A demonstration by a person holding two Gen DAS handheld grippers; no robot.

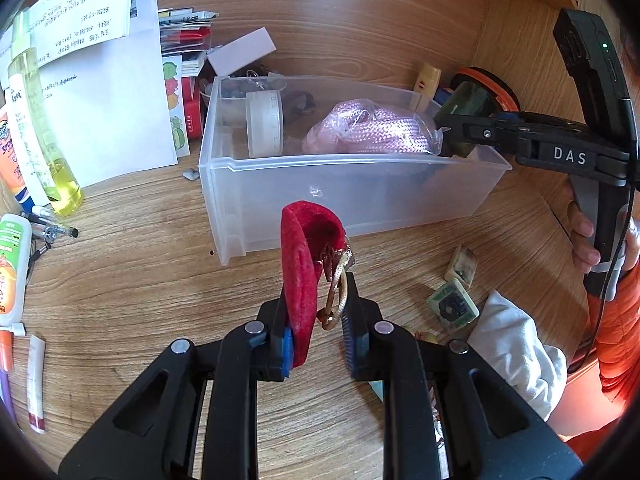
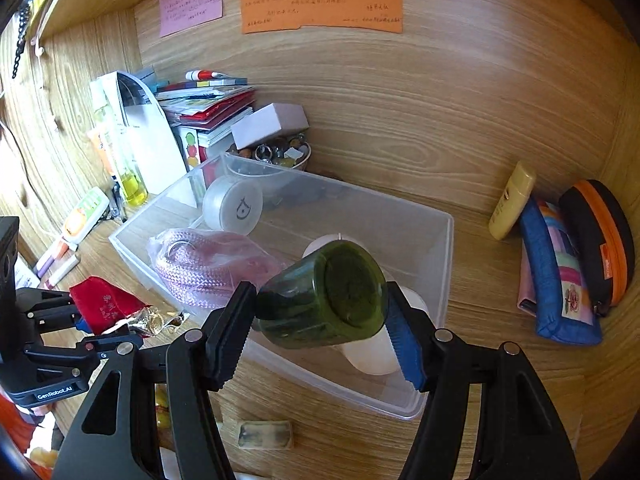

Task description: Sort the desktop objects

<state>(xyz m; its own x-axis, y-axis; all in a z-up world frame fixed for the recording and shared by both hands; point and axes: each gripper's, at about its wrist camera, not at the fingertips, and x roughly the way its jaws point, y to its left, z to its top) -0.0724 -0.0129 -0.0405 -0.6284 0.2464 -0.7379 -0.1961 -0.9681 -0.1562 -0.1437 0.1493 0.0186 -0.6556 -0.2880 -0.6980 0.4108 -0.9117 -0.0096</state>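
Observation:
A clear plastic bin point(image 1: 360, 196) stands on the wooden desk; it also shows in the right wrist view point(image 2: 400, 216). It holds a pink rope in a bag point(image 1: 372, 128), a white round tin point(image 1: 264, 124) and white round items. My left gripper point(image 1: 316, 320) is shut on a red velvet pouch point(image 1: 300, 272) with a gold clasp, held above the desk in front of the bin. My right gripper point(image 2: 322, 312) is shut on a dark green jar point(image 2: 324, 300), held tilted over the bin's right end. The jar also shows in the left wrist view point(image 1: 466, 106).
Two mahjong tiles point(image 1: 454, 306) and a white cloth point(image 1: 516, 344) lie right of the bin. Bottles, tubes and pens point(image 1: 24, 184) crowd the left edge. Papers and books point(image 2: 204, 104) stand behind the bin. A yellow bottle point(image 2: 512, 204) and pouches point(image 2: 560, 264) lean at the right wall.

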